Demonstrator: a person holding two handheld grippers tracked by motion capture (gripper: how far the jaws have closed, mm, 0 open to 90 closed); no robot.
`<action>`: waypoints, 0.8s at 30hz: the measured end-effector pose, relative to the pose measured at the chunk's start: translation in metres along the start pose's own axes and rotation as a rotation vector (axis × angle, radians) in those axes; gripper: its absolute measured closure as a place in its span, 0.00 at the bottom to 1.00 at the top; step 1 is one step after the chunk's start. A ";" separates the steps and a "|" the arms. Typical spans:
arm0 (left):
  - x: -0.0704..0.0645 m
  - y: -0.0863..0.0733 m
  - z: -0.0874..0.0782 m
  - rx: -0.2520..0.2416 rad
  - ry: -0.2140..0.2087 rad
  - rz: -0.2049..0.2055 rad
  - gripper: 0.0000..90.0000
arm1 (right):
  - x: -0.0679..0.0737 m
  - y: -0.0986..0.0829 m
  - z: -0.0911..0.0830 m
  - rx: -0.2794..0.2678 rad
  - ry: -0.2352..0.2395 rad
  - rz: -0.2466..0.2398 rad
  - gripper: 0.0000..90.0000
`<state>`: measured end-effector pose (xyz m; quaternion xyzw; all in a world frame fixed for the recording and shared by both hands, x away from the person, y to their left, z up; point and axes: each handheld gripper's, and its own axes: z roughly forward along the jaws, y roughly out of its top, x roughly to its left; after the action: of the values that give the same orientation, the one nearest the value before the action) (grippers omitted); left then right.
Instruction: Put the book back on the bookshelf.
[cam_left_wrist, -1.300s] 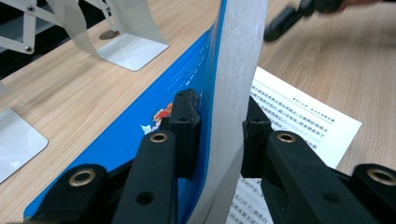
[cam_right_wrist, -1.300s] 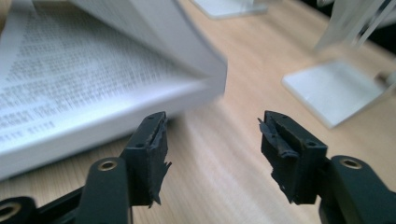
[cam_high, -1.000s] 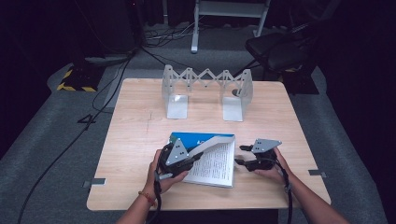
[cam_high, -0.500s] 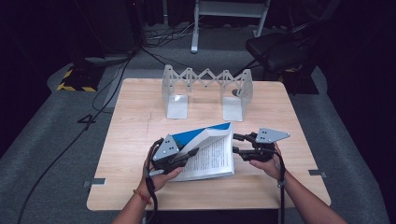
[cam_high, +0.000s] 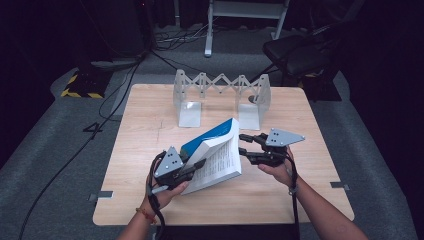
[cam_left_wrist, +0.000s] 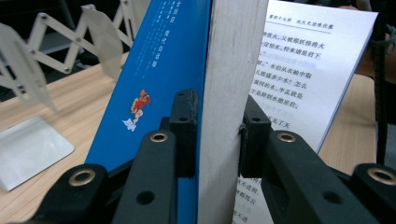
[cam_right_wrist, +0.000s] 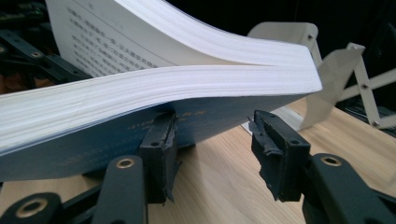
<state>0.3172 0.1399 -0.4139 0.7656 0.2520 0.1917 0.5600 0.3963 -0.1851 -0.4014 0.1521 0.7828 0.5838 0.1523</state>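
Both grippers are showing black jaws with brass-ringed rivet holes. The left gripper (cam_high: 192, 167) and right gripper (cam_high: 245, 145) are each wearing a grey three-cornered plate dotted with small holes. Black cables are trailing toward six o'clock. An orange band (cam_high: 145, 215) is circling the left wrist.

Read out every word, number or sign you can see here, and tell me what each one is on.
"4": marked on the grey floor, left of the table.
Chinese print on the open page of the book: too blurred to quote reliably.
Small light characters on its blue cover: too small to read.
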 end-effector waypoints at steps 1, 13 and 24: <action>-0.002 -0.002 -0.002 -0.009 0.015 -0.001 0.80 | 0.002 0.002 0.001 -0.003 0.000 -0.004 0.56; -0.013 -0.007 0.005 0.019 0.033 0.003 0.80 | 0.002 0.002 0.007 -0.025 0.029 0.030 0.57; -0.005 0.001 0.035 -0.019 -0.121 -0.056 0.81 | -0.012 -0.009 -0.013 -0.047 0.027 0.075 0.59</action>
<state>0.3333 0.1100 -0.4229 0.7631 0.2373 0.1318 0.5865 0.4014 -0.2043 -0.4057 0.1700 0.7647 0.6093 0.1231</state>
